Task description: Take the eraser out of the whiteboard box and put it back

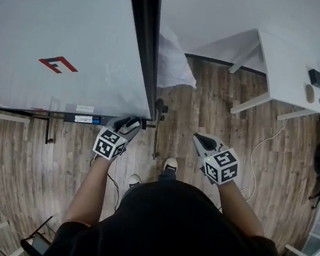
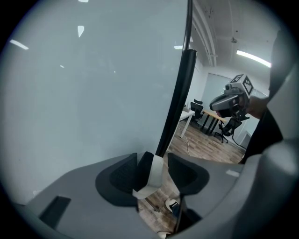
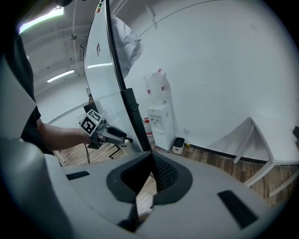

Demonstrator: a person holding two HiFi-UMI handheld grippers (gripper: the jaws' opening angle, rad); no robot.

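The whiteboard (image 1: 61, 32) fills the left of the head view, with a dark tray (image 1: 69, 118) under its lower edge. On it lies a flat thing with a white and blue label (image 1: 85, 119); I cannot tell if it is the eraser. My left gripper (image 1: 135, 124) is at the tray's right end, by the board's black side frame (image 1: 145, 45). In the left gripper view its jaws (image 2: 154, 169) stand open, with a pale strip (image 2: 155, 175) at the board's corner between them, unpressed. My right gripper (image 1: 197, 139) hangs apart to the right, shut and empty (image 3: 152, 170).
The board's stand foot (image 1: 157, 130) runs over the wooden floor (image 1: 212, 96) between the grippers. A white table (image 1: 283, 59) stands at the back right, a water dispenser (image 3: 158, 116) by the white wall, and office chairs (image 2: 223, 126) behind. The person's shoes (image 1: 170, 165) are below.
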